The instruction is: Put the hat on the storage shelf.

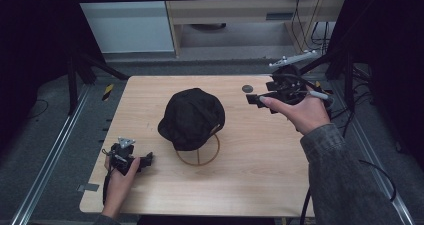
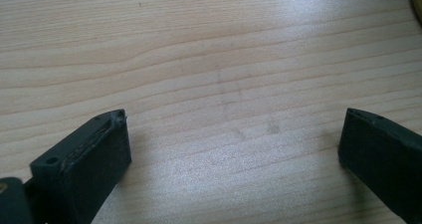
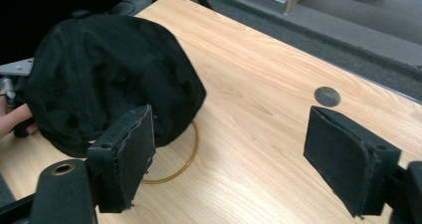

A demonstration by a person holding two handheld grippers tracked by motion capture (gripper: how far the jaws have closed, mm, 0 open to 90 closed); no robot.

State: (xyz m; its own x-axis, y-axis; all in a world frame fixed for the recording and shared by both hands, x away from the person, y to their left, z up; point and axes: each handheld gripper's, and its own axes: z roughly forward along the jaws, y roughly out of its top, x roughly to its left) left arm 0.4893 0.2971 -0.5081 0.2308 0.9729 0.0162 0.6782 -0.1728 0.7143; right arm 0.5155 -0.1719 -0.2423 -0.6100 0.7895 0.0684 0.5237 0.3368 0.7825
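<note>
A black cap (image 1: 191, 116) sits on a round wire stand (image 1: 199, 155) in the middle of the wooden table (image 1: 250, 175). The right gripper view takes in the cap (image 3: 104, 74) and the stand's ring (image 3: 179, 164) from the side. My left gripper (image 1: 149, 159) rests low on the table at the front left, pointing right toward the stand, jaws wide apart over bare wood (image 2: 234, 134). My right gripper (image 1: 256, 99) is held above the back right of the table, open, aimed toward the cap, with nothing between its pads (image 3: 130, 149).
A small dark round disc (image 1: 247, 88) lies near the table's far edge, seen as disc (image 3: 327, 96) past the right jaws. A shelf unit and cables stand beyond the table. Metal rails run along the floor on both sides.
</note>
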